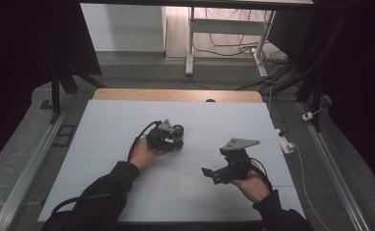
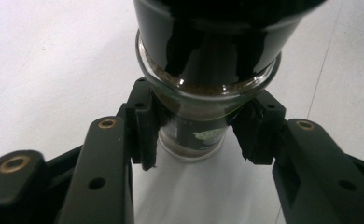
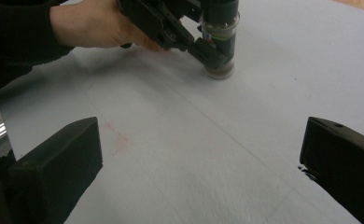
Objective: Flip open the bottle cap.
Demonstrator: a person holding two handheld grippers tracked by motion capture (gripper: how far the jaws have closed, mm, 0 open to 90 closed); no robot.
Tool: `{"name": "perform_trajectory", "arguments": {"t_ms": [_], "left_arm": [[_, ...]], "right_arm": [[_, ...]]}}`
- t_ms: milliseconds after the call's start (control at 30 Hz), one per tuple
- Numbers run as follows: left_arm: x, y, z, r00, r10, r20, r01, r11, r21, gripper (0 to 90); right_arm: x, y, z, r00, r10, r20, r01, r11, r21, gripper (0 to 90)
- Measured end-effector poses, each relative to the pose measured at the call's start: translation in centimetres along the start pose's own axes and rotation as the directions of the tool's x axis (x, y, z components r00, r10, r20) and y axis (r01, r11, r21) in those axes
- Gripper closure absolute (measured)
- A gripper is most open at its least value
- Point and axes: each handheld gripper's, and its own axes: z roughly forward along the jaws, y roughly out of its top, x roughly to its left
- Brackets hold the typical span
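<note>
A small glass jar with a black lid and brown contents stands upright on the white table board. My left gripper is shut on its glass body just below the lid, one pad on each side. In the high view the jar sits near the board's middle, with the left gripper reaching it from the left. My right gripper hovers to the right and nearer the person, open, nothing between its jaws. In the right gripper view its jaws stand wide apart, facing the jar and the left gripper.
A faint reddish stain marks the board near the front. A wooden table edge runs behind the board. Beyond it stand white desk legs and loose cables on the floor. A power strip lies off the board's right side.
</note>
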Motion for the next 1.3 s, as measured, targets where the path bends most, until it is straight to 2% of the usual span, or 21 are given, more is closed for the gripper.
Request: {"name": "perform_trajectory", "arguments": {"t_ms": [367,667,967,1300], "left_arm": [[0.0,0.0,0.0,1.0000,-0.001,0.001,0.001,1.0000,0.001,54.0],[0.0,0.0,0.0,1.0000,-0.003,0.001,0.003,1.0000,0.003,54.0],[0.0,0.1,0.0,1.0000,-0.005,-0.001,0.005,1.0000,0.007,54.0],[-0.1,0.1,0.0,0.9999,-0.010,-0.003,0.010,0.9999,0.005,54.0]], "right_arm": [[-0.1,2.3,2.7,0.9992,-0.038,-0.014,0.038,0.999,0.013,0.0],[-0.5,3.4,5.0,0.9984,-0.053,-0.018,0.054,0.998,0.035,0.0],[-0.8,4.3,7.6,0.9986,-0.053,-0.010,0.053,0.997,0.055,0.0],[-1.1,5.3,9.7,0.9989,-0.047,0.005,0.047,0.997,0.057,0.0]]}}
